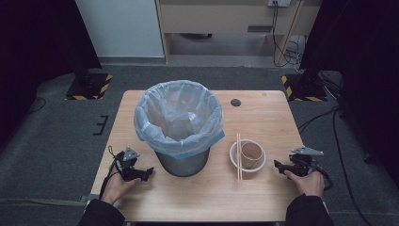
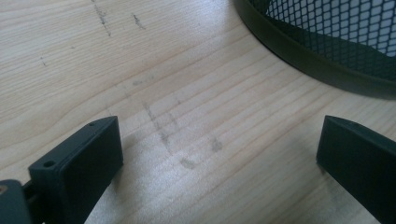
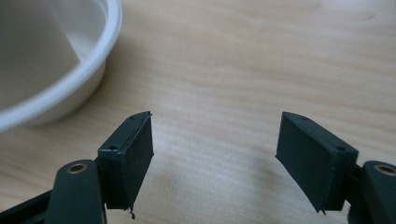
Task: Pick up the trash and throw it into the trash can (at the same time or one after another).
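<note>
Light wood surface (image 1: 263, 197), rounded corners, faint grey scuffs in the grain. Around the surface: dark grey carpet floor (image 1: 47, 141). Beyond its far edge — a white wall panel (image 1: 120, 26) and a beige cabinet (image 1: 221, 16). Off each far corner, a black stand base with yellow-black hazard stripes (image 1: 89, 84). Cables (image 1: 329, 117) trail past the right edge. Dim, even lighting.

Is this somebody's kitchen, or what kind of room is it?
Probably a lab or test room, not a kitchen: one wooden table on grey carpet, black stands on striped bases, and loose cables by the wall.
</note>
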`<action>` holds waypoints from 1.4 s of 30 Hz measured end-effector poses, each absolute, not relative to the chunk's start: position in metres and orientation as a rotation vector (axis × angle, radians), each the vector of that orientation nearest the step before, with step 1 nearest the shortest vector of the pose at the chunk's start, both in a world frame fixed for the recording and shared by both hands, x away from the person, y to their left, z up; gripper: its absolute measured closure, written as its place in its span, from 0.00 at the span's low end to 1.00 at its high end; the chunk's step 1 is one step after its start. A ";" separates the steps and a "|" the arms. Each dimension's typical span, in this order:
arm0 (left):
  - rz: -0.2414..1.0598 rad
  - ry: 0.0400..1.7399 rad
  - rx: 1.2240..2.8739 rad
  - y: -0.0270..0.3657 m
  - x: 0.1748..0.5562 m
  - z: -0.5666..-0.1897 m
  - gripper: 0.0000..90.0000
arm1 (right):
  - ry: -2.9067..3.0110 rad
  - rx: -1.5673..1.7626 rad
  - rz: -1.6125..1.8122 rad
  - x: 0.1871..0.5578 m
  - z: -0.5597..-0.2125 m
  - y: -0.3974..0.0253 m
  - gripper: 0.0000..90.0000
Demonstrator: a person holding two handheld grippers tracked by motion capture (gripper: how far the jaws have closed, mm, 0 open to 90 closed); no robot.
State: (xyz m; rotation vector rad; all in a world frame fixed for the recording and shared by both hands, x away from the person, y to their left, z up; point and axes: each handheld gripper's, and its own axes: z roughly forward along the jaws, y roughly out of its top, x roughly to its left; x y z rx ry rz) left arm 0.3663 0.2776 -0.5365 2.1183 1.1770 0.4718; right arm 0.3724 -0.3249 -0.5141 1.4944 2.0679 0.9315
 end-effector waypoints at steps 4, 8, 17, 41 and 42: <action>0.473 1.177 2.119 0.278 0.365 -0.536 0.00 | 1.983 1.502 1.005 0.370 -0.502 -0.328 0.32; 0.475 1.180 2.118 0.277 0.365 -0.536 0.00 | 1.910 1.522 1.055 0.368 -0.493 -0.330 0.33; 0.475 1.181 2.118 0.277 0.365 -0.536 0.00 | 1.792 1.515 1.163 0.363 -0.470 -0.325 0.34; 0.478 1.186 2.117 0.277 0.365 -0.536 0.00 | 1.773 1.325 1.286 0.361 -0.406 -0.298 0.43; 0.479 1.190 2.115 0.276 0.365 -0.536 0.00 | 1.786 1.318 1.281 0.362 -0.405 -0.295 0.44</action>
